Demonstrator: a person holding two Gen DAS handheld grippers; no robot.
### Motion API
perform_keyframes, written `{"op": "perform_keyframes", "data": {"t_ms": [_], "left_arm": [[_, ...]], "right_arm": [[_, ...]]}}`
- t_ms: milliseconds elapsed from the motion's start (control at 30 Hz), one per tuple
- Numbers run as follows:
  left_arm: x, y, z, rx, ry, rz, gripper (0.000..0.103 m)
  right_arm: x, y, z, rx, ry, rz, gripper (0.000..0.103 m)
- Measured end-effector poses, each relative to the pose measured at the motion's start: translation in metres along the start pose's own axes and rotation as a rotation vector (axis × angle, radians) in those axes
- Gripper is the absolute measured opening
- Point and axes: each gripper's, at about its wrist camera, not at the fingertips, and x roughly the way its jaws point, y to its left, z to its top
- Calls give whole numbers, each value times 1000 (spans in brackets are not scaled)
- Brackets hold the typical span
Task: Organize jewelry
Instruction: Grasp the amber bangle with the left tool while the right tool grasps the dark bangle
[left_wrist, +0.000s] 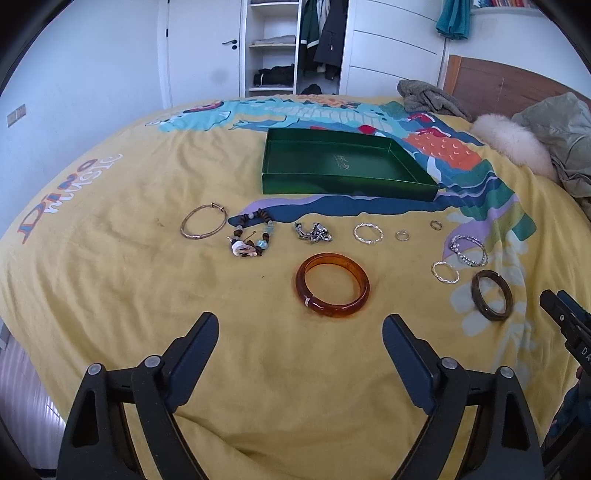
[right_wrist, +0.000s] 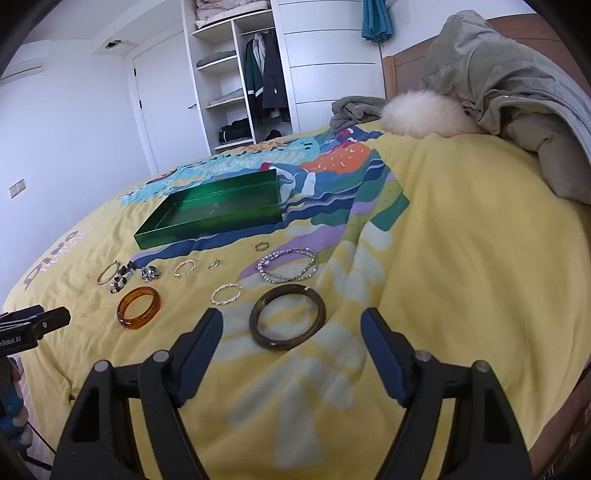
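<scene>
Two claws, both spread wide and holding nothing: my left gripper (left_wrist: 300, 334) hovers over the yellow bedspread (left_wrist: 129, 295) just short of the amber bangle (left_wrist: 332, 284), and my right gripper (right_wrist: 291, 326) sits with the dark brown bangle (right_wrist: 288, 316) lying flat between and just ahead of its fingertips.

I judge both bangles to be rigid, smooth and likely slick, possibly brittle if dropped. I would pinch across one side of the band, one finger inside the ring and one outside, rather than span the whole hoop.

Beyond them lie lighter pieces: a twisted silver hoop (right_wrist: 226, 293), a rhinestone bracelet (right_wrist: 288, 266) that looks limp and likely to drape, a small ring (right_wrist: 262, 245), a beaded bracelet (left_wrist: 253, 234), a silver chain clump (left_wrist: 313, 232) and a thin gold bangle (left_wrist: 204, 225). The small rings will be hard to pick off soft fabric.

Farthest out, the green tray (left_wrist: 347, 189) sits empty on the printed pattern, well apart from both grippers; I take it as the destination.
</scene>
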Motion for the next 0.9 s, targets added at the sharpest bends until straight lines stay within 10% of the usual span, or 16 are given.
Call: {"op": "perform_keyframes", "data": {"t_ms": [167,600,900], "left_arm": [[29,0,8,-26,46,-10,83],[104,4,16,-82,189,7,52],[122,-2,16,-45,208,30,51]], "right_arm": [[37,-16,14,-25,66,49,42],[97,-38,12,-66,183,128,16],[118,-33,0,-109,251,162,13]]}}
